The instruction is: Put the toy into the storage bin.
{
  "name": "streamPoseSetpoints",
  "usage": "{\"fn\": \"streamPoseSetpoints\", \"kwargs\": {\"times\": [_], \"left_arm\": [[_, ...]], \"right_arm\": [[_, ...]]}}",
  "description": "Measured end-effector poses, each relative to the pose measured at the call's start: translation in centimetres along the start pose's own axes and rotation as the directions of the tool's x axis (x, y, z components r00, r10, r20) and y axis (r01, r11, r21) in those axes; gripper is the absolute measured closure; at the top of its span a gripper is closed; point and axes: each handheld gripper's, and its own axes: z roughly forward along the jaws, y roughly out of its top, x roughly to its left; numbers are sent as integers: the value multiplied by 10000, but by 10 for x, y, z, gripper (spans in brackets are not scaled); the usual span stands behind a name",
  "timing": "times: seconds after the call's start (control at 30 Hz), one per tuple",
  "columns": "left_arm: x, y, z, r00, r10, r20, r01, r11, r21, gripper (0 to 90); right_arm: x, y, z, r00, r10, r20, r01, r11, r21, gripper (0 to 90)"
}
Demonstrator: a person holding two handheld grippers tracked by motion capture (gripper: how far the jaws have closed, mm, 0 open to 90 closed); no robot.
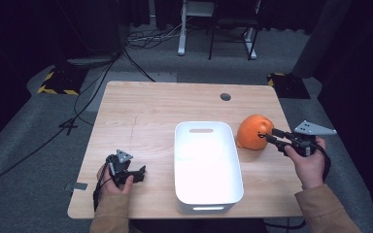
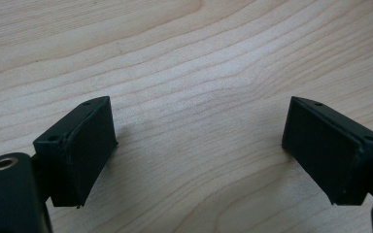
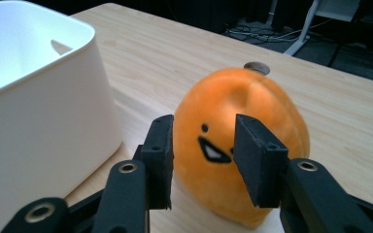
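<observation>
orange plush toy point(image 3: 243, 141) sits on the table point(image 1: 145, 107) just right of 1 white bin point(image 1: 206, 160), its base cut off in the right gripper view. left gripper point(image 2: 199, 145) rests on bare wood, jaws wide apart, nothing between. right gripper point(image 3: 201, 160) pinches the toy's face; contact is partly hidden.

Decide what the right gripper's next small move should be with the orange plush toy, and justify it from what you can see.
Probably carry the orange plush toy sideways over the rim of the white bin. The right gripper appears to pinch the toy's front, its jaws pressed into the plush, and the bin sits open beside it. The left gripper rests open over the table.
</observation>
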Motion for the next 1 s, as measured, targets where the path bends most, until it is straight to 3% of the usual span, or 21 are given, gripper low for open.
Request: {"fn": "streamPoseSetpoints", "kwargs": {"times": [0.37,0.7,0.77,0.9,1.0], "left_arm": [[0,0,0,10000,5,-23,-5,10000,0,123],[0,0,0,10000,8,-25,-8,10000,-1,123],[0,0,0,10000,4,-25,-4,10000,2,124],[0,0,0,10000,9,-24,-9,10000,-1,124],[0,0,0,10000,8,-24,-8,10000,0,124]], "right_arm": [[-18,14,20,9991,-6,431,11,10000,-98,577],[-31,15,38,9987,175,477,-171,9998,-75,532],[-34,12,43,9983,343,472,-342,9994,-25,549],[-35,7,49,9991,412,130,-412,9991,32,728],[-31,10,46,9997,223,136,-223,9997,62,798]]}}
